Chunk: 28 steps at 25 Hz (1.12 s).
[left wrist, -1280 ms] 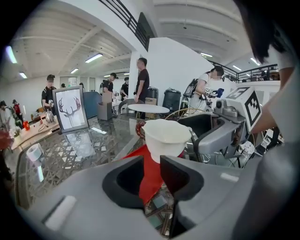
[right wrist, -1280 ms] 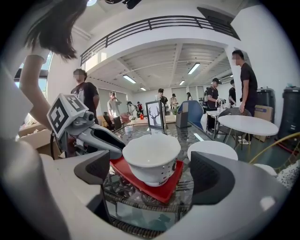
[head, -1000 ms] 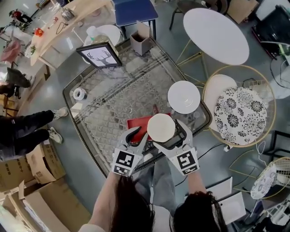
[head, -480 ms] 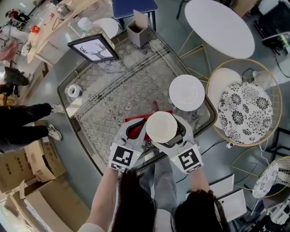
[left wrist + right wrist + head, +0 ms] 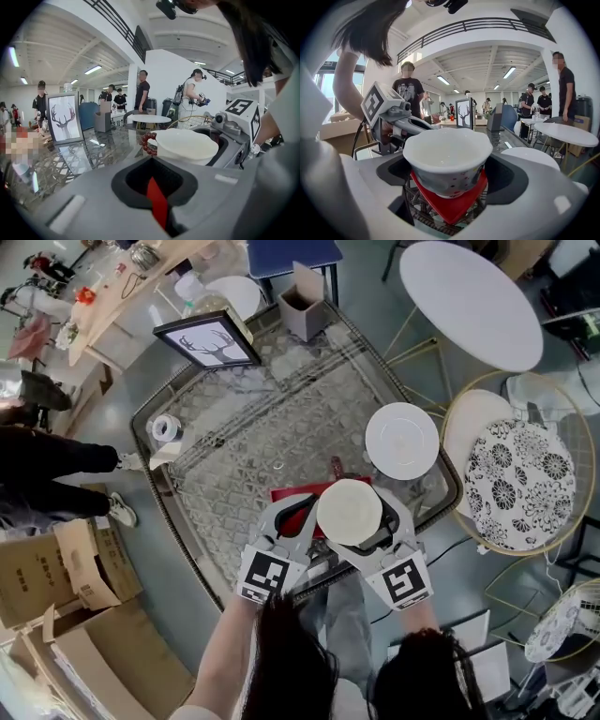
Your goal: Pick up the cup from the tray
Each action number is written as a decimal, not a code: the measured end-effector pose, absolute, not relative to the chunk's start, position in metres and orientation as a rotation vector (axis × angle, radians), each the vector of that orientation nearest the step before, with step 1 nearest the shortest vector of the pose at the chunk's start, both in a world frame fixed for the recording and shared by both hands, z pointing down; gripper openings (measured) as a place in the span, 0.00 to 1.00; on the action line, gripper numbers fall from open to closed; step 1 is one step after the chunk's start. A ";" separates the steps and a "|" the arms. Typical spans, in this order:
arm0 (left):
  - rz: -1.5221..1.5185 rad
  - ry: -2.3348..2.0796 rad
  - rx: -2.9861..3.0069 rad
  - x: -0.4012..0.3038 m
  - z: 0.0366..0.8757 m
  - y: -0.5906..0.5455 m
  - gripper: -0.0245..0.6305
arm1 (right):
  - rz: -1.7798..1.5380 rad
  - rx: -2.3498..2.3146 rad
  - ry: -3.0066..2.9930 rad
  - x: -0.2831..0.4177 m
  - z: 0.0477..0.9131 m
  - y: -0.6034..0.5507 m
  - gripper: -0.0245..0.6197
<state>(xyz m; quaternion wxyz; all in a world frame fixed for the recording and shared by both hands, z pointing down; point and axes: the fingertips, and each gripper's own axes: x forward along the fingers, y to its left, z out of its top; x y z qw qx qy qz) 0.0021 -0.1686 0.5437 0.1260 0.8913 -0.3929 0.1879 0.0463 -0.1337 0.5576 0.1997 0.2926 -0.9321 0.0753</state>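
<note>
Cup [image 5: 349, 512], white glazed ceramic with a wavy rim, sits clamped by its sides in the right gripper [image 5: 449, 168] over the red tray [image 5: 454, 206]; likely light, rigid, slick and breakable, it wants a firm mid-wall hold, while the left gripper [image 5: 152, 180] rests closed and empty.

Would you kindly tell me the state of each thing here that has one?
right gripper: shut on the cup
cup: upright, empty
left gripper: jaws together, holding nothing
picture frame: standing upright
plate: empty, lying flat
cardboard box: open at the top
</note>
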 end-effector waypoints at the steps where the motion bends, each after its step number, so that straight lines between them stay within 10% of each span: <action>1: 0.527 -1.153 2.593 0.001 0.540 -0.171 0.04 | 0.219 0.825 -2.611 0.046 0.557 -0.133 0.82; 28: 0.073 -1.422 2.441 -0.069 0.493 -0.250 0.04 | 0.088 0.704 -2.741 -0.019 0.511 -0.220 0.82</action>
